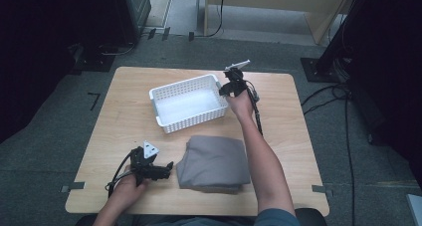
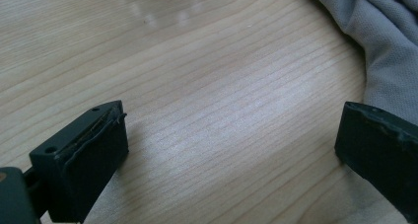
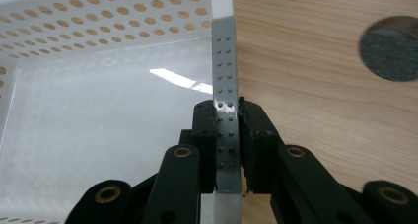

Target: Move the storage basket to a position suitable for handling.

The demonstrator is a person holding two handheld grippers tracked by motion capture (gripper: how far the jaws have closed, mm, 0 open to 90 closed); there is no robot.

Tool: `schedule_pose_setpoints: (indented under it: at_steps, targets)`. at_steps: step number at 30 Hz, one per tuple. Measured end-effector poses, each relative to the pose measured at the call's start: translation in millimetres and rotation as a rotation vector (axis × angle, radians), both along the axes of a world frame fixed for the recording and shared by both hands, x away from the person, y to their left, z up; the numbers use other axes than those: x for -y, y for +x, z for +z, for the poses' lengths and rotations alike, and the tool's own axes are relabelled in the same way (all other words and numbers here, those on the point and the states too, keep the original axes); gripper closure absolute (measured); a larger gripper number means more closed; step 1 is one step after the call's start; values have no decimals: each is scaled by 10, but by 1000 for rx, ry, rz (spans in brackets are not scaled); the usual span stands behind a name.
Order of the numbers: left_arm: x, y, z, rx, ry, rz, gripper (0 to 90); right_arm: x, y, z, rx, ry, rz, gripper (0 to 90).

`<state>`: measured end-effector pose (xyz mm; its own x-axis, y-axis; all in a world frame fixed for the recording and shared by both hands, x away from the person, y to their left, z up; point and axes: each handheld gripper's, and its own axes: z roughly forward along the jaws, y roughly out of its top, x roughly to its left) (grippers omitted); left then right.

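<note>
A pale wooden table [image 1: 124, 106] with rounded corners stands on grey carpet, with dark equipment and trailing cables around it. At the near edge lies a folded grey cloth [image 1: 214, 164]. Behind it, mid-table, sits an empty white plastic basket [image 1: 186, 106], its walls full of small holes. The right tongs [image 3: 227, 130] pinch its right-hand wall. The left tongs [image 2: 231, 150] rest spread apart just left of the cloth.

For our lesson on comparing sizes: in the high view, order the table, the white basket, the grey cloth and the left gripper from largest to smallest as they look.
1. Table
2. White basket and grey cloth: too alike to rank
3. Left gripper
</note>
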<state>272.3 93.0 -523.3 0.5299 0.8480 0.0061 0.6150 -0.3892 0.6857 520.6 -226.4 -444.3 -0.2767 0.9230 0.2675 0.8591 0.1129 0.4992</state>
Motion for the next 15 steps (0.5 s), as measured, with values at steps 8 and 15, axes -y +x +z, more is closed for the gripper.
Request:
schedule_pose_setpoints:
  at_steps: [8,15]
  targets:
    - [1,0,0,0,-1,0,0,395,-183,-7,4,-4,-75,789]
    - [0,0,0,0,-1,0,0,618,-276,-7,2,-2,-111,788]
